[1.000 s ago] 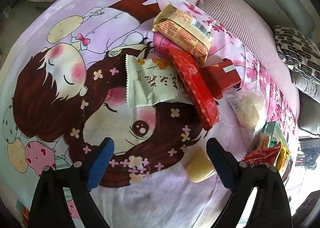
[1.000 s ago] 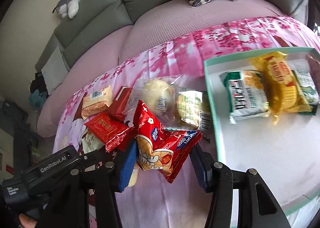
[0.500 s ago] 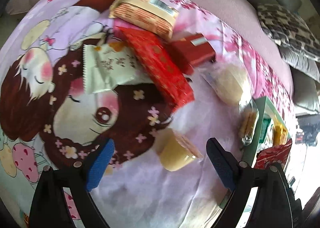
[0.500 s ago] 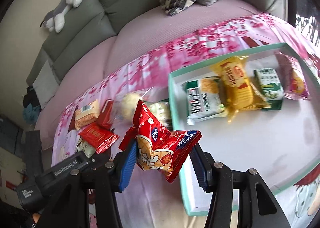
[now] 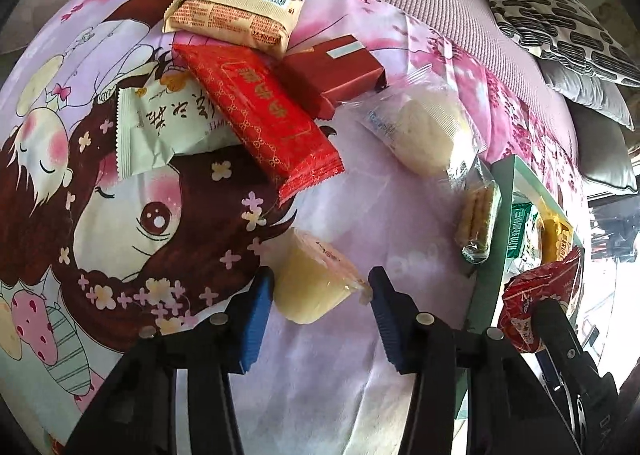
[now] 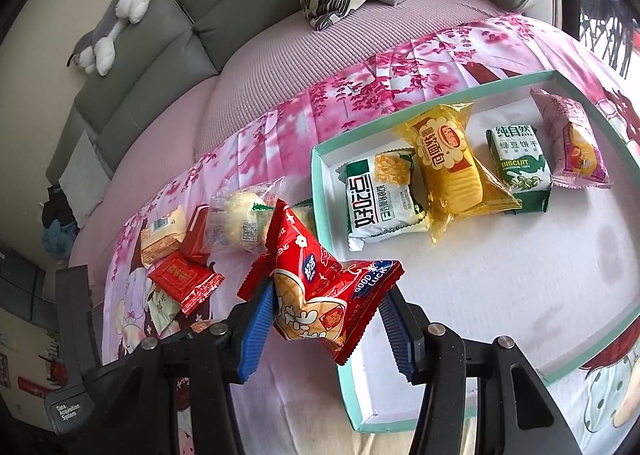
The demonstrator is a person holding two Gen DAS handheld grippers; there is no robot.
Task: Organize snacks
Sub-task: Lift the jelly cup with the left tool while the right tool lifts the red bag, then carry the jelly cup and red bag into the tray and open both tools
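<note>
Here the yellow jelly cup (image 5: 310, 281) lies tilted on the cartoon-print cloth (image 5: 120, 215), between the blue pads of the left gripper (image 5: 320, 295), whose jaws have just been closing; the left pad touches the cup, the right pad sits just at its rim, so a firm grip cannot be told. The right gripper (image 6: 324, 315) is clenched on a red peanut snack packet (image 6: 320, 291), held over the near-left edge of the teal-rimmed tray (image 6: 320, 183). Inside the tray lie a green-white cracker pack (image 6: 380, 195), a yellow bread pack (image 6: 450, 167), a green biscuit pack (image 6: 520, 163) and a pink packet (image 6: 572, 143).
</note>
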